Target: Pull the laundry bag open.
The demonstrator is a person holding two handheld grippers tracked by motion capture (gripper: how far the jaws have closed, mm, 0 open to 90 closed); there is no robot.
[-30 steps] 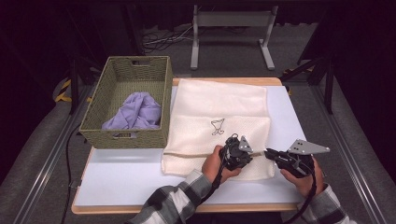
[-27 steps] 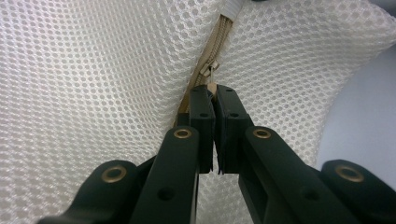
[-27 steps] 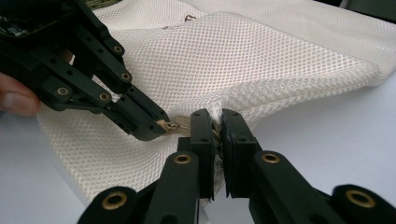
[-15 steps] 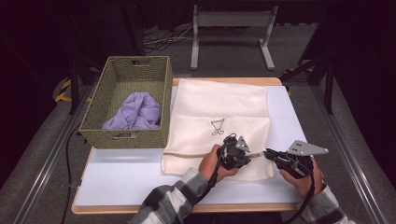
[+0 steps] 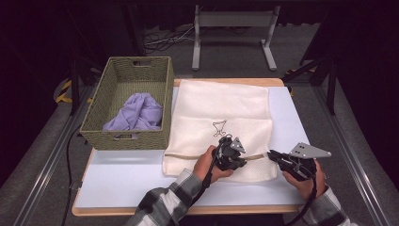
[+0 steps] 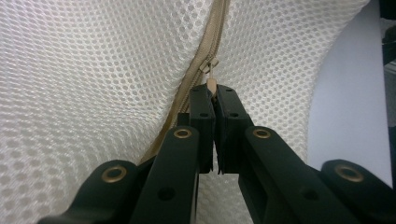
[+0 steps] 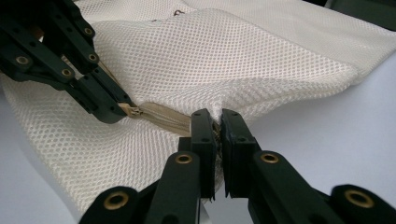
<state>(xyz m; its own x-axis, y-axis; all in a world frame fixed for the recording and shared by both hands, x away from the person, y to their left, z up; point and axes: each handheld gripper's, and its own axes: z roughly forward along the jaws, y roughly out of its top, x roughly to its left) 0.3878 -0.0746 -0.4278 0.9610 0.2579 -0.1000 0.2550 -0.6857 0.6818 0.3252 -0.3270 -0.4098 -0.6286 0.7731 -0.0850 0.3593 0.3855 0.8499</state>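
Both grippers are clamped. Left gripper (image 6: 215,95) pinches the zipper pull (image 6: 211,84); right gripper (image 7: 218,126) nips the mesh bag (image 5: 221,127) at its zipper's (image 7: 163,116) end. Zipper runs left-right along the bag's near edge.

high view looks down; gripper views sit close on mesh bag (image 5: 221,129).

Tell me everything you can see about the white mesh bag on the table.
The mesh bag is cream-white netting with small holes and a little dark drawing on its middle. It lies flat on the table, right of the basket. A tan zipper crosses its near part. The left tongs pinch the zipper pull; the right tongs pinch the bag's edge at the zipper's end.
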